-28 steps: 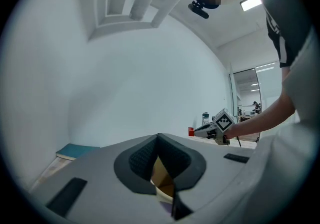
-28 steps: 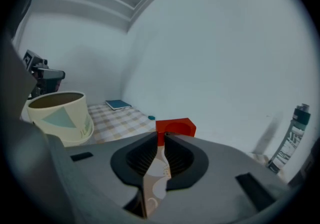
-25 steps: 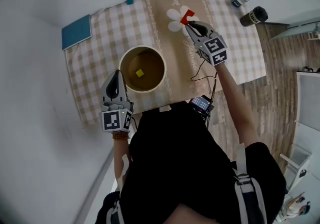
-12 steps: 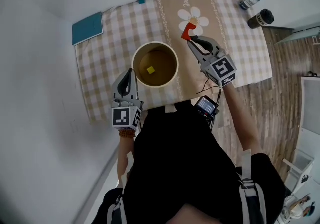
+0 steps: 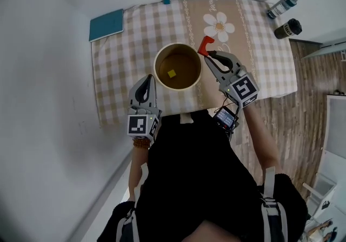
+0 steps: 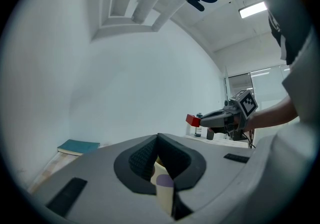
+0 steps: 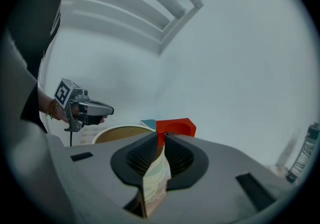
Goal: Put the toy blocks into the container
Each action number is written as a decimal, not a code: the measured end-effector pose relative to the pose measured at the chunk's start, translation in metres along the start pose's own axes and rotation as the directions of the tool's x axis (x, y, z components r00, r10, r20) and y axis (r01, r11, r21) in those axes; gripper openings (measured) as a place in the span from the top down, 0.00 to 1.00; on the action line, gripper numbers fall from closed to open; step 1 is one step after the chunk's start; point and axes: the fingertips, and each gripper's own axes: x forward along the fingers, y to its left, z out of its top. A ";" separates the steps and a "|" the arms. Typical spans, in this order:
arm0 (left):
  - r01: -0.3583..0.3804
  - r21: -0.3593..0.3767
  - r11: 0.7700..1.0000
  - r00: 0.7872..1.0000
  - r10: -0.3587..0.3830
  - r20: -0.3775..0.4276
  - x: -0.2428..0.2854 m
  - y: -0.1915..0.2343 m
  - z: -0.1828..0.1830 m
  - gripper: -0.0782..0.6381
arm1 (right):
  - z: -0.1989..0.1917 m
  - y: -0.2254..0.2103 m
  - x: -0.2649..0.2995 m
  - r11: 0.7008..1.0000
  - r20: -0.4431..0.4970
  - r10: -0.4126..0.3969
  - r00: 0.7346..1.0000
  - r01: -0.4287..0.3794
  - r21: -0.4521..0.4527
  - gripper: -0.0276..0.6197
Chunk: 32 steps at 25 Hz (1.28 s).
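At the near left of the table (image 5: 116,57): my left claw (image 5: 147,79) hangs just beside the container. Its jaws are pressed together and there is nothing between them.

Centre: the container (image 5: 158,67) is a round open tub, upright on the checked cloth (image 5: 135,30). One yellow block (image 5: 172,73) lies on its floor.

Right of centre: the red block (image 5: 204,46) is up off the table, pinched in my right claw (image 5: 208,54). From the head view it sits just outside the container's right rim, not yet over the opening. The jaws are narrow and clamped on one edge of the block. The right gripper view shows most of the block sticking out past the tips.

Handling, my reading:
- The block is small, rigid and light, probably smooth-faced, with a rounded recess in the side facing the camera.
- It won't crush, so a firm pinch is safe.
- The hold is shallow and off to one edge, so the block could pivot or slip if jolted.
- Flat opposing faces would give a surer grip than the recessed side.
- It should drop cleanly, since the tub's mouth is far wider than the block.
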 end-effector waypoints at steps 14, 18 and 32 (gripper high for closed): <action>-0.016 -0.017 1.000 1.000 0.016 0.006 -0.007 -0.001 -0.007 0.90 | 0.003 0.031 0.005 0.997 0.002 0.067 0.998 -0.066 -0.048 0.89; -0.020 -0.015 1.000 1.000 0.020 0.002 -0.006 0.001 -0.006 0.90 | 0.009 0.038 0.008 0.994 0.029 0.102 0.994 -0.101 -0.048 0.88; -0.056 -0.008 0.998 0.998 0.055 -0.016 -0.001 0.005 -0.006 0.90 | 0.008 -0.007 0.020 0.998 0.054 0.059 0.997 -0.059 0.007 0.88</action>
